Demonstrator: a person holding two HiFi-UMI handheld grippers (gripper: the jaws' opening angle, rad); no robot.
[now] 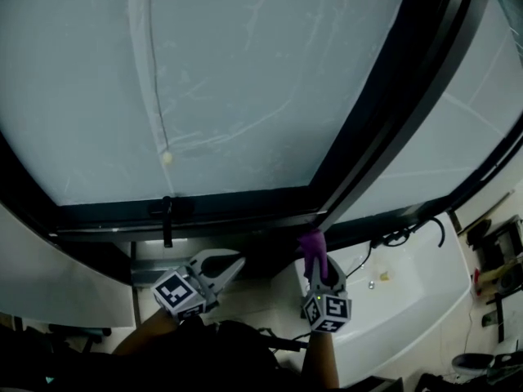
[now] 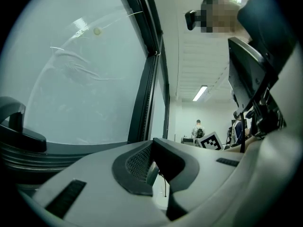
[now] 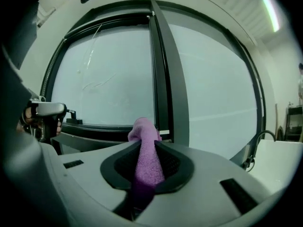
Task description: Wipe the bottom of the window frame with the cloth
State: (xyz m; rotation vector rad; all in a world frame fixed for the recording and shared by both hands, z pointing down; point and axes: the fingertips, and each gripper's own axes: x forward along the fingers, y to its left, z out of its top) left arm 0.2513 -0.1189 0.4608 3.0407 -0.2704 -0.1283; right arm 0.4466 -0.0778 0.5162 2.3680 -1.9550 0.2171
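The purple cloth [image 1: 313, 245] sticks up out of my right gripper [image 1: 315, 261], which is shut on it. Its top end reaches the dark bottom rail of the window frame [image 1: 204, 211], just left of the upright frame bar [image 1: 384, 113]. In the right gripper view the cloth [image 3: 144, 131] stands between the pads, in front of the rail [image 3: 109, 129]. My left gripper [image 1: 233, 264] hangs below the rail to the left, shut on nothing. Through its own camera, my left gripper [image 2: 152, 145] has its pads together, with the rail [image 2: 71, 148] behind.
A black window handle [image 1: 167, 219] sits on the rail above my left gripper. A blind cord with a bead [image 1: 167, 158] hangs against the glass. A white ledge [image 1: 409, 284] with a black cable [image 1: 409, 235] lies to the right, and cluttered shelves [image 1: 498, 260] beyond it.
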